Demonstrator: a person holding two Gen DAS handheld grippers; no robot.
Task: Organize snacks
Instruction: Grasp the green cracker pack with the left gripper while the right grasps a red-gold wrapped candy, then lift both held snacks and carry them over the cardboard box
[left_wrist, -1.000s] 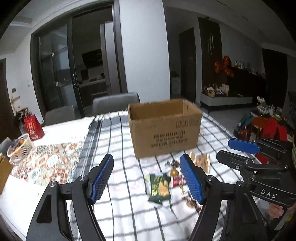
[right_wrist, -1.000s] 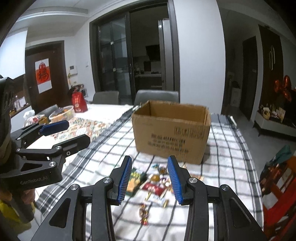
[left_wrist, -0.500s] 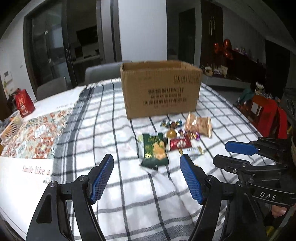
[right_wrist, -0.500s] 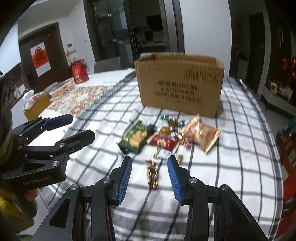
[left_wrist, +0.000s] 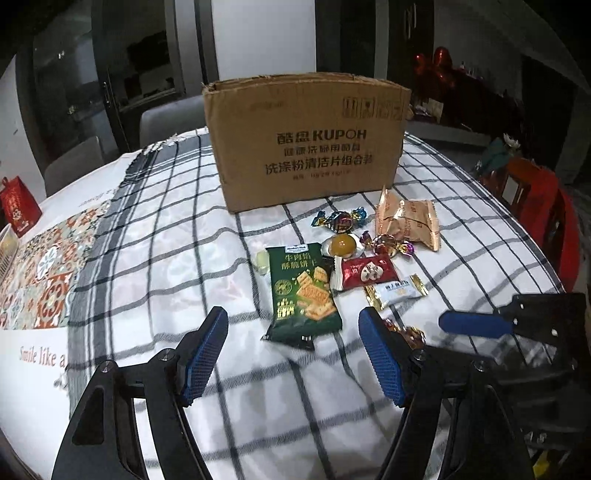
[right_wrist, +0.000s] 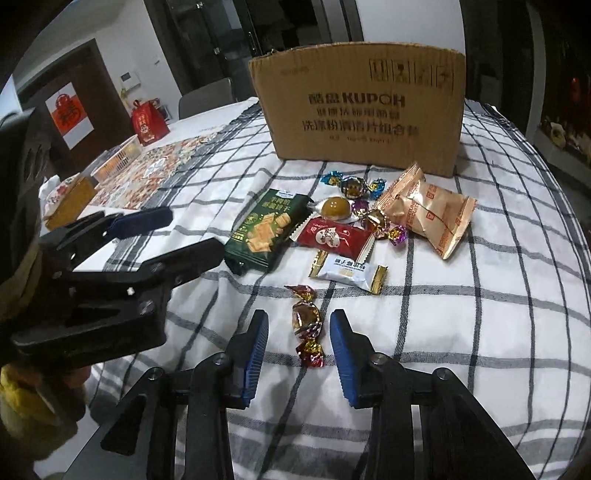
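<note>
Closing step: the right gripper has a red-and-gold wrapped candy lying between its blue pads, and its jaws are closing; neither pad presses on the wrapper yet, so nothing is gripped.
Right-hand advice: keep the candy's round body centred between the pads, not the twisted foil ends, which would likely slip out; bring the tips low to the checked cloth without pinching a fold of it.
Left gripper: jaws stand wide and empty over the cloth, just short of the green cracker packet, which lies flat with its near end toward the pads.
Left-hand advice: take the packet across its narrow width and squeeze lightly, since the crackers inside probably break easily; keep clear of the right gripper, which works just beside it.
Middle of the surface: a white-and-gold bar, a red sachet, an amber jelly cup, a purple-foil candy, a blue-ended candy and a peach biscuit bag lie close together, several touching.
Risk: dragging one item may well scatter its small neighbours.
Far end: the cardboard box stands upright behind the snacks, apparently their destination; its inside is hidden from both views.
</note>
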